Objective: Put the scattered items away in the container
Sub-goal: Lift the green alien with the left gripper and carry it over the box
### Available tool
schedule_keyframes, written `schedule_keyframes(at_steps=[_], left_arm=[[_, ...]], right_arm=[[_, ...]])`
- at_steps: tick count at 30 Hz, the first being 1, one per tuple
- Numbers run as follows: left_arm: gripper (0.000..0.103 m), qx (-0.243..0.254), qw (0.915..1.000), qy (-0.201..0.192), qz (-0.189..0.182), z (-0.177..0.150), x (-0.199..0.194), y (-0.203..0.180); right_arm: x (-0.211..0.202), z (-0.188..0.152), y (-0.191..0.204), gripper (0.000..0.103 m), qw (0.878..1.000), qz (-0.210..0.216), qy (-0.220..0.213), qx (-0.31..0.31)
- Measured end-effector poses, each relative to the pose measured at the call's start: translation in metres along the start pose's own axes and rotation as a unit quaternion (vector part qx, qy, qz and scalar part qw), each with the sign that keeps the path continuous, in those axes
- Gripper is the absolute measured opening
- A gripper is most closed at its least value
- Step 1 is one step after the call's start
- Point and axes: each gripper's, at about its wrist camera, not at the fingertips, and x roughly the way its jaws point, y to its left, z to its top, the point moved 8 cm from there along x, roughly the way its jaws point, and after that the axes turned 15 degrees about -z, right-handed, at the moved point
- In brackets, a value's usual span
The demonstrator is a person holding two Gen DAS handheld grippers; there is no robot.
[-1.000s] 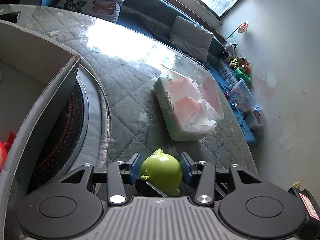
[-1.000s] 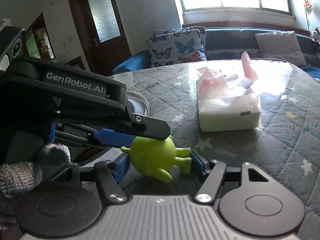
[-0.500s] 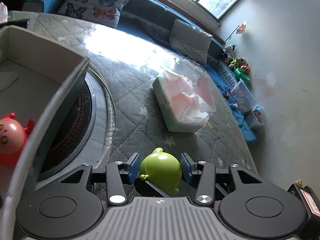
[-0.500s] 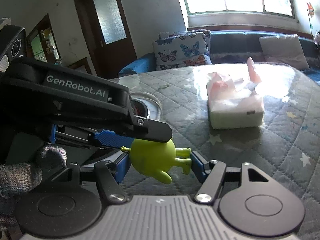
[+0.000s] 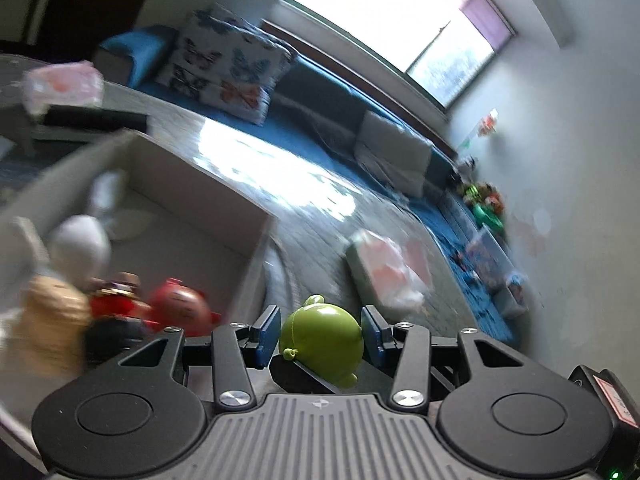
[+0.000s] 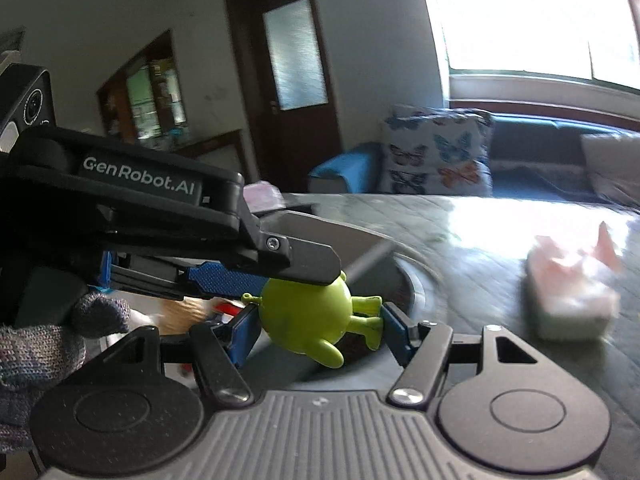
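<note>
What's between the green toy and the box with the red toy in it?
In the left wrist view, only a blue pad and the box's grey wall separate the green toy from the red toy.

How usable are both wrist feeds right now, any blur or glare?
Left wrist: box toys and tissue pack smear with motion blur; green toy stays sharp; window blown out. Right wrist: tabletop glares, background soft, green toy crisp.

A grey quilted table carries the open grey box and a tissue pack.
</note>
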Motion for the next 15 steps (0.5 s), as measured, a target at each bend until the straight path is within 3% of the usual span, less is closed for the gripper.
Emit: schedule_keyframes(at_steps=[8,15], left_arm=[[0.047,-0.036,0.9983,-0.039,0.027,0.013,-0.044,0.046],[0.047,-0.047,0.9977,-0.034,0.036,0.008,-0.043,0.064]], right_arm=[[0.021,0.008,0.066,0.066,0.998,0.052,-0.006,-0.039],[0.037,-0.001,0.076,0.066,0.996,0.070,0.005,-0.045]])
